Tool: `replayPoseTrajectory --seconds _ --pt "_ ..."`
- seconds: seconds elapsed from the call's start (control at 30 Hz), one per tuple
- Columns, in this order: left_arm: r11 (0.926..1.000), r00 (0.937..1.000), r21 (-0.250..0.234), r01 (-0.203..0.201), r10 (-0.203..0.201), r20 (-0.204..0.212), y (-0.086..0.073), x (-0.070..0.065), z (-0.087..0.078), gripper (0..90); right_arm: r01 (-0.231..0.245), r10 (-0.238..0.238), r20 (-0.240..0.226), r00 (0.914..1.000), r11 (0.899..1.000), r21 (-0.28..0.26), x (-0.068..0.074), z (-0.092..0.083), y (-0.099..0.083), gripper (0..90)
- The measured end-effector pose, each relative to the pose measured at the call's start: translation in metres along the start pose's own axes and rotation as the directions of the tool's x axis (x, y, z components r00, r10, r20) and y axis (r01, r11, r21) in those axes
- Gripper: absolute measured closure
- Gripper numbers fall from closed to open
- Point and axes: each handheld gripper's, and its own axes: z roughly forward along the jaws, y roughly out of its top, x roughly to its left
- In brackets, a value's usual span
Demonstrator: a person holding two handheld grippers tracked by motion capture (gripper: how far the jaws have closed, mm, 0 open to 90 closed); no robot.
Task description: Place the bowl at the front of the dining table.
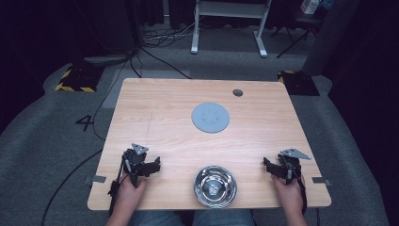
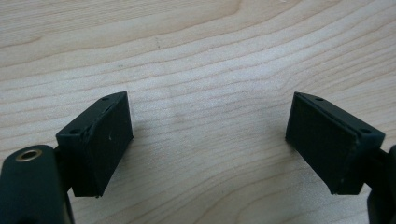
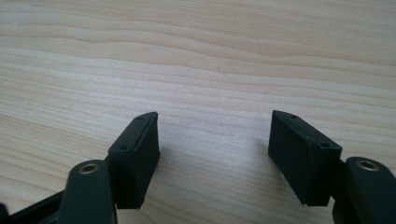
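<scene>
Left tongs: spread, empty, resting on my table.
Right tongs: spread, empty also.
Steel bowl: between my hands, at the near edge.
Grey disc: centre, well apart.
Risk: I think a careless elbow can push the bowl off the edge.

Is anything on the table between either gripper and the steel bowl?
Nothing visible. The bowl sits at the near edge between the left gripper and right gripper, with bare table on both sides. The grey disc lies farther back.
</scene>
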Motion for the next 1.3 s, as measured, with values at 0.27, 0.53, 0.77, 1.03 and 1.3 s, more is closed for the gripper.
replayPoseTrajectory --seconds 0.27,0.53,0.77,1.03,1.3 --pt "1.0 1.0 0.0 -0.001 0.001 0.0 0.0 0.0 0.0 14.8 0.0 0.0 0.0 1.0 1.0 0.0 0.0 0.0 0.0 33.3" --pt "1.0 1.0 0.0 -0.001 0.001 0.001 0.0 0.0 0.0 14.8 0.0 0.0 0.0 1.0 1.0 0.0 0.0 0.0 0.0 33.3" --pt "1.0 1.0 0.0 0.0 0.0 0.0 0.0 0.0 0.0 14.8 -0.004 0.004 0.005 1.0 1.0 0.001 0.001 0.0 0.0 33.3" --pt "1.0 1.0 -0.001 0.002 -0.002 0.0 0.0 0.0 0.0 14.8 -0.046 0.047 -0.031 0.9984 0.998 0.032 0.004 -0.009 0.001 40.5" --pt "1.0 1.0 -0.001 0.002 -0.002 0.0 0.0 0.0 0.0 14.8 0.002 0.002 -0.094 0.9956 0.999 0.046 0.019 -0.024 0.02 42.0"
